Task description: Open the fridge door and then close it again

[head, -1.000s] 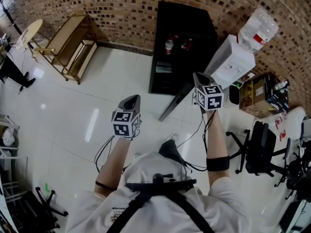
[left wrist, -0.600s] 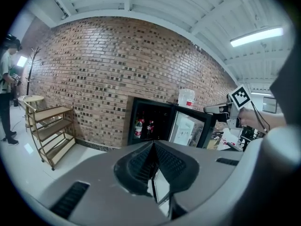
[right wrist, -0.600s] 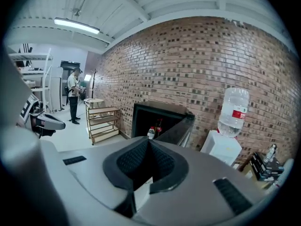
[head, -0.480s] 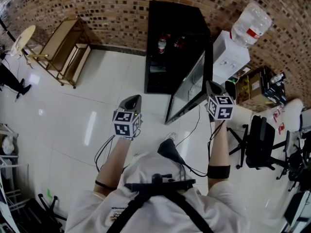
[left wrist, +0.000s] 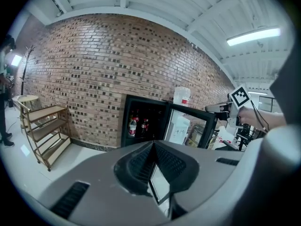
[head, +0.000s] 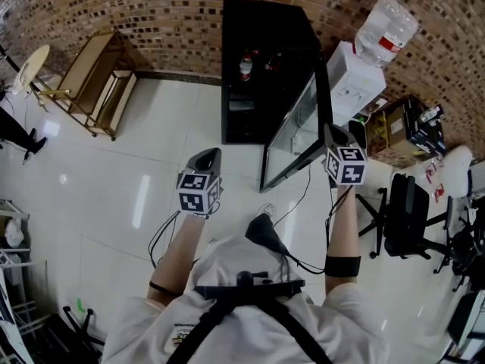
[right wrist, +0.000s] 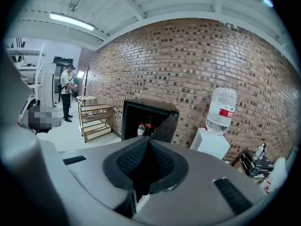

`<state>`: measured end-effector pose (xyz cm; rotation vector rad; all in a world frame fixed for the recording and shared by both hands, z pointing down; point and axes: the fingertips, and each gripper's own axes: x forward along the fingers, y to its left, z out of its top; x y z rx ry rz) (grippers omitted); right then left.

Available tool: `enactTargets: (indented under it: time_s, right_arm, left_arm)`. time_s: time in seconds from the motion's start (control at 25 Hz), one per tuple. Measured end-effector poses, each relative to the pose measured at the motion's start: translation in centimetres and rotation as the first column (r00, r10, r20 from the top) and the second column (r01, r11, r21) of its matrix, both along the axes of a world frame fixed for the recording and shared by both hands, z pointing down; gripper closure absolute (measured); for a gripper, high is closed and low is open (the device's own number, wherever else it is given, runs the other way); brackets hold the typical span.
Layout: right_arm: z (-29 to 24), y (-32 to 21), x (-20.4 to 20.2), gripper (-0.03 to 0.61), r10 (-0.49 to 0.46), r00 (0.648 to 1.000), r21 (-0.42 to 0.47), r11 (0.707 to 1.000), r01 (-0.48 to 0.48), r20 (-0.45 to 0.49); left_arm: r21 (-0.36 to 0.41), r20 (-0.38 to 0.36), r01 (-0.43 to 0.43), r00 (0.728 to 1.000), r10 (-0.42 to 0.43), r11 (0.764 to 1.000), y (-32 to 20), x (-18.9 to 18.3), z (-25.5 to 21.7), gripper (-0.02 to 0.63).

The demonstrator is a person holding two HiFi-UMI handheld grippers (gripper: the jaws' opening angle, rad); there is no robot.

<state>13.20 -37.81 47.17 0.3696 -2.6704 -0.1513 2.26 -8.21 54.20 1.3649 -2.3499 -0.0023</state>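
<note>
Head view, right of centre: fridge door (head: pixel 297 136) stands open — right gripper (head: pixel 336 135), jaws together and empty, should press its free edge steadily shut; left gripper (head: pixel 206 158), likewise closed, idle.

Water dispenser (head: pixel 355 89) (bottle-topped), wooden rack (head: pixel 89 67)

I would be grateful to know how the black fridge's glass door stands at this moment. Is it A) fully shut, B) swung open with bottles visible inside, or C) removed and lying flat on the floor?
B: the glass door stands swung out from the black fridge, and the bottles show on a shelf inside the open cabinet.
</note>
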Motion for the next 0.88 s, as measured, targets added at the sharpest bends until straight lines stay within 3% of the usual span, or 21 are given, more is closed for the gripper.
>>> enactTargets:
  time_s: [0.16, 0.4, 0.6, 0.76, 0.88]
  right_arm:
    - [-1.5, 0.1, 0.2, 0.548, 0.027, 1.000, 0.021, 0.999, -0.027, 0.014]
    - [-8.7, 6.2, 1.3, 0.548, 0.050, 0.976, 0.099, 0.992, -0.072, 0.214]
    - [-1.4, 9.3, 0.1, 0.548, 0.106, 0.974, -0.107, 0.991, -0.086, 0.201]
    - [3.3, 8.4, -2.6, 0.549, 0.195, 0.957, -0.279, 0.951, -0.131, 0.215]
    - [4.0, 7.7, -5.2, 0.548, 0.241, 0.941, -0.329, 0.932, -0.155, 0.239]
  left_arm:
    - [-0.007, 0.003, -0.010, 1.000, 0.010, 1.000, 0.7, -0.2, -0.1, 0.612]
    - [-0.037, -0.003, -0.078, 0.997, 0.078, 0.996, 1.8, -1.7, 0.9, 0.612]
    - [-0.057, -0.024, -0.153, 0.988, 0.152, 0.987, -1.6, -4.8, 1.8, 0.612]
    - [-0.091, -0.008, -0.228, 0.974, 0.228, 0.969, -5.6, -8.1, 1.2, 0.612]
    - [-0.109, 0.000, -0.281, 0.959, 0.282, 0.954, -8.4, -11.3, 1.0, 0.612]
